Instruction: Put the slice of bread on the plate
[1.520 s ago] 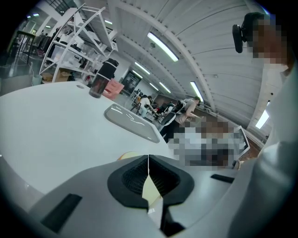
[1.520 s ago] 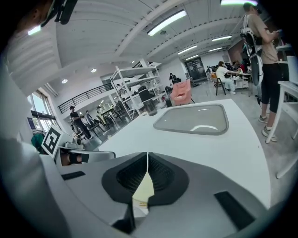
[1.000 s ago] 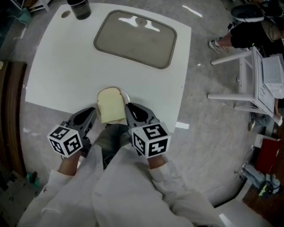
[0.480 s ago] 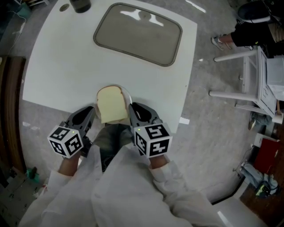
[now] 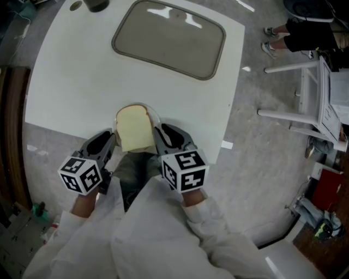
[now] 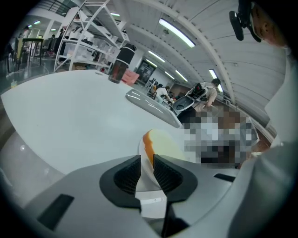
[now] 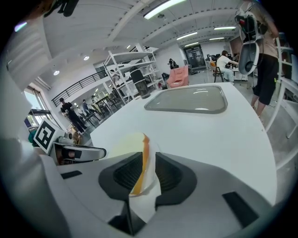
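A pale slice of bread (image 5: pixel 134 128) with a brown crust lies on a small white plate (image 5: pixel 156 115) at the near edge of the white table (image 5: pixel 71 82). My left gripper (image 5: pixel 113 143) is shut on the plate's left rim and my right gripper (image 5: pixel 157 136) on its right rim. In the left gripper view the white plate (image 6: pixel 145 180) sits pinched in the left gripper (image 6: pixel 147 167), with the bread (image 6: pixel 163 145) just beyond. In the right gripper view the plate (image 7: pixel 152 187) and the bread's crust (image 7: pixel 145 148) show inside the right gripper (image 7: pixel 148 172).
A grey rectangular tray (image 5: pixel 169 38) lies at the table's far side, with a dark cup (image 5: pixel 95 4) at the far left corner. A white frame (image 5: pixel 305 103) stands on the floor to the right, and a person's legs (image 5: pixel 305 32) are beyond it.
Both grippers stay shut on the plate with the bread on it. The plate has hardly moved; the head view has shifted slightly.
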Demonstrator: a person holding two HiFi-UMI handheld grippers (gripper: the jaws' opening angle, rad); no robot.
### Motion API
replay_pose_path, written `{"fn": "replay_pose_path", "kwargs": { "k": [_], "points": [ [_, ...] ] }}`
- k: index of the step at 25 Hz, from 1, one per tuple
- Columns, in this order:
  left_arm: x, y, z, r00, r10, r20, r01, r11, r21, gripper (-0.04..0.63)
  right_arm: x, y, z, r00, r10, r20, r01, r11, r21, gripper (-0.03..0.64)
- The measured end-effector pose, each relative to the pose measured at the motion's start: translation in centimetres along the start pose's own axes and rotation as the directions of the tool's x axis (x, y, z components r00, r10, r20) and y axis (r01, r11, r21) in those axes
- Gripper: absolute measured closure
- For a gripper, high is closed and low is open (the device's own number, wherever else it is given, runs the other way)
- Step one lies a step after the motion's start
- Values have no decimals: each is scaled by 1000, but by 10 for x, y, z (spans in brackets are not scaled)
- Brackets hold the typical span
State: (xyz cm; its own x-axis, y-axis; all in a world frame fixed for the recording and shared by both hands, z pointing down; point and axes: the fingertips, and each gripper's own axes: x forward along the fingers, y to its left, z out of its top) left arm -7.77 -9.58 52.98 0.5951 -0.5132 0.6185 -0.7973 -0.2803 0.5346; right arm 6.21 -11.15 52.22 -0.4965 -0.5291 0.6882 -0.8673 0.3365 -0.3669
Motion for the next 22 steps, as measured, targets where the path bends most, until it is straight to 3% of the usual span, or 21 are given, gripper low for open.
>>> {"fn": "replay_pose_path", "kwargs": {
  "k": [22],
  "points": [
    [8, -2, -13, 999, -2, -53, -1, 998, -56, 502, 12, -17, -22, 997, 17, -72, -13, 998, 67, 520]
  ]
}}
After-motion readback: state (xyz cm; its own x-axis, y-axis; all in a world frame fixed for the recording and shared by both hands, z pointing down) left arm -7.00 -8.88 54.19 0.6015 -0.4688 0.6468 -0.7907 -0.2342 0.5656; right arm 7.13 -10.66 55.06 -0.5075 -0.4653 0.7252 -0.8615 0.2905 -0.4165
